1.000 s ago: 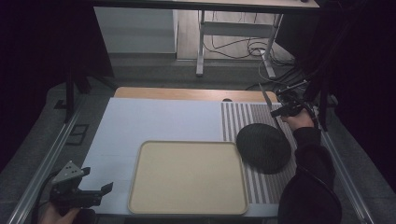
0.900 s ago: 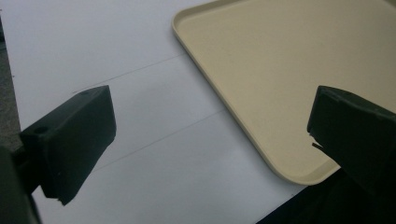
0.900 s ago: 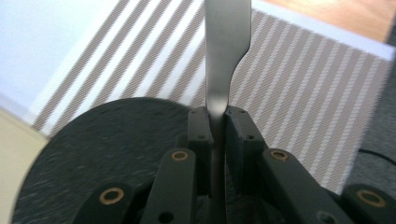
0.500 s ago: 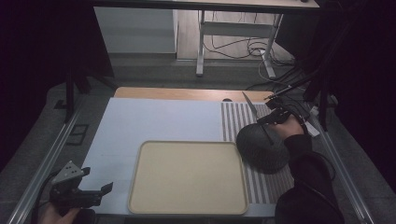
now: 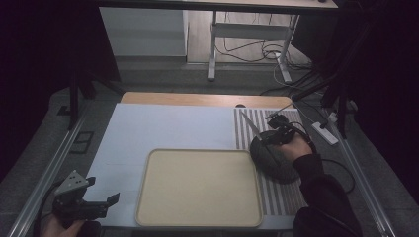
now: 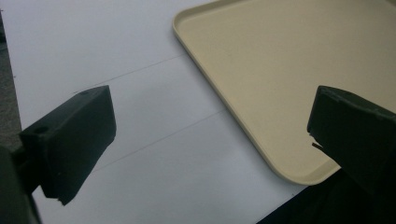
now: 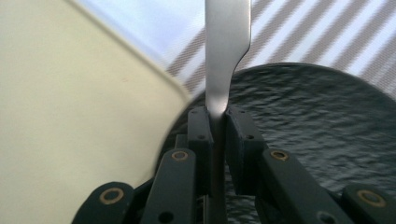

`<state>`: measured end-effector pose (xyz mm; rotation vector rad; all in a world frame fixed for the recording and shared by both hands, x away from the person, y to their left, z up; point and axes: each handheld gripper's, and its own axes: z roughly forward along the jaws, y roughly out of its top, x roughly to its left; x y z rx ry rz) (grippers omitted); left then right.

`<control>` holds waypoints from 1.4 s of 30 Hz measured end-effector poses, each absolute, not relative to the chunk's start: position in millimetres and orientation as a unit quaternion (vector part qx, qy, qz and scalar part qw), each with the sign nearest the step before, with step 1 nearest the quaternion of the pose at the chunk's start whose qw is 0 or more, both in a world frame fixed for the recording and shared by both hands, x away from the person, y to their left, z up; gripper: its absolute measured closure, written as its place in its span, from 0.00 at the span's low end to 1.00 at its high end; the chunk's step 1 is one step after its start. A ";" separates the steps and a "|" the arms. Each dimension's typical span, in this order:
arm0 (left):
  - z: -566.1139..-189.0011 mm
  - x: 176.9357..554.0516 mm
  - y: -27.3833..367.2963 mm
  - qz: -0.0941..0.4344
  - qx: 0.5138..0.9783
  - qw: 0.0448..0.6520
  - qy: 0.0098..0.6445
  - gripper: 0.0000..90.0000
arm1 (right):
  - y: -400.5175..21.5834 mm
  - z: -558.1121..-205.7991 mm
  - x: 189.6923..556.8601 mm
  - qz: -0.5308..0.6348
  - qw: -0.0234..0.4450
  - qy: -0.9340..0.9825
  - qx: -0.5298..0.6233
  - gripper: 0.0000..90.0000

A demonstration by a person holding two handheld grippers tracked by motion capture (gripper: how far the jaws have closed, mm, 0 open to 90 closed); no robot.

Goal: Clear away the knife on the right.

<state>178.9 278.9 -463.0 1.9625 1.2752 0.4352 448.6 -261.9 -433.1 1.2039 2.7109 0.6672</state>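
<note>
High view: our right gripper (image 5: pixel 271 137) pinches a slim silver metal knife (image 5: pixel 251 127), blade toward 10 o'clock, above the round dark textured plate (image 5: pixel 276 163) on the grey striped mat (image 5: pixel 291 192). Left gripper (image 5: pixel 106 201) hovers at 7 o'clock of the cream rectangular tray (image 5: pixel 197 190).

Left gripper view: jaws wide apart, nothing between, tray corner (image 6: pixel 299 175) near.

Right gripper view: pads clamp the knife (image 7: pixel 226 51); it is probably a table knife.

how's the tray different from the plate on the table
The tray is cream, rectangular with rounded corners, and smooth; the plate is dark, round and ripple-textured. The tray is the larger and lies on the plain white mat, the plate on the striped one. Both lie flat and hold no food.
</note>
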 end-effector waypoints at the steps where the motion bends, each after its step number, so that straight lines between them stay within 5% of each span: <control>1: -463.0 178.9 278.9 0.170 0.765 0.371 0.497 0.02 | -258.4 -433.0 445.6 0.220 0.049 0.892 0.392 0.90; 27: -462.9 179.2 278.2 0.172 0.767 0.369 0.496 0.02 | -179.9 -457.6 367.1 0.194 -0.032 0.925 0.324 0.90; 42: -462.9 179.2 276.8 0.174 0.770 0.365 0.493 0.02 | -157.4 -490.5 353.7 0.142 -0.058 0.941 0.301 0.84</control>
